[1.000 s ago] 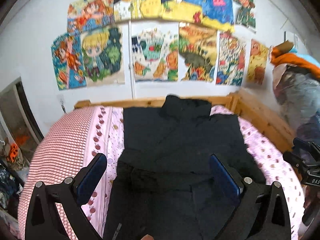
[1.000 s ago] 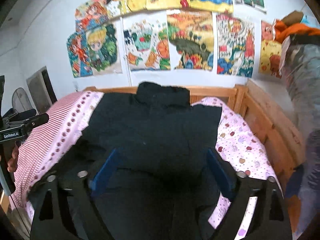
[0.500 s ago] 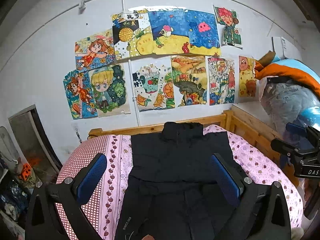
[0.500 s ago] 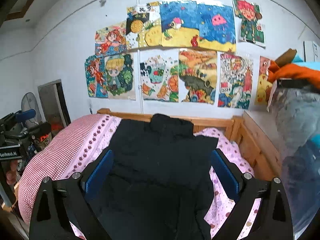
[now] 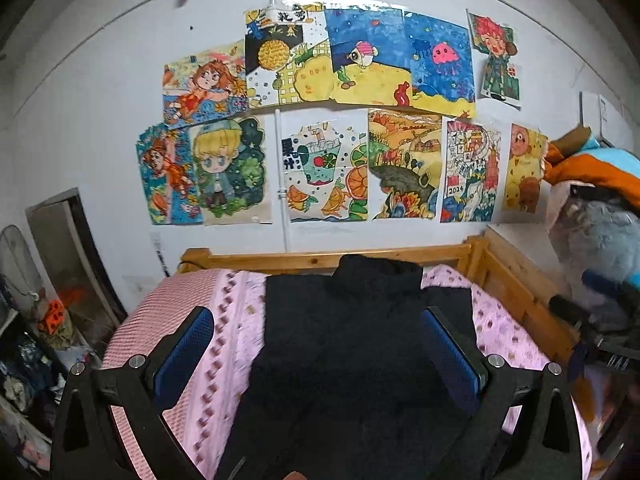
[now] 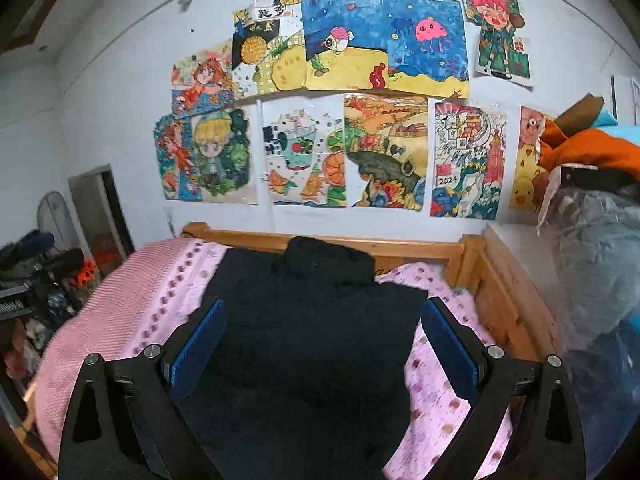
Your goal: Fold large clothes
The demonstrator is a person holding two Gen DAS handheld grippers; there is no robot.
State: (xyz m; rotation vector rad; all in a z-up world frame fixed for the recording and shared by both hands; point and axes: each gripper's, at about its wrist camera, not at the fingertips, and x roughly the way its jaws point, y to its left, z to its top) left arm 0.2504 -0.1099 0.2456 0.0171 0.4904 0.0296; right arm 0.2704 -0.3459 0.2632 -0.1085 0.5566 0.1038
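A large black jacket [image 5: 352, 352] lies spread flat on the bed, collar toward the headboard, sleeves folded in. It also shows in the right wrist view [image 6: 312, 332]. My left gripper [image 5: 316, 344] is open and empty, held above the jacket's near end. My right gripper [image 6: 320, 340] is open and empty, also above the near part of the jacket. Neither gripper touches the cloth. The jacket's near hem is hidden below both views.
The bed has a pink dotted sheet [image 5: 240, 320] and a wooden frame [image 5: 516, 280] [image 6: 504, 276]. Drawings cover the wall [image 5: 320, 128]. Piled clothes and bags [image 6: 592, 240] stand at the right. Clutter and a fan [image 6: 52, 216] are at the left.
Both grippers have pulled back and tilted up from the jacket, so more wall shows. Both stayed open and empty. The jacket has not moved.
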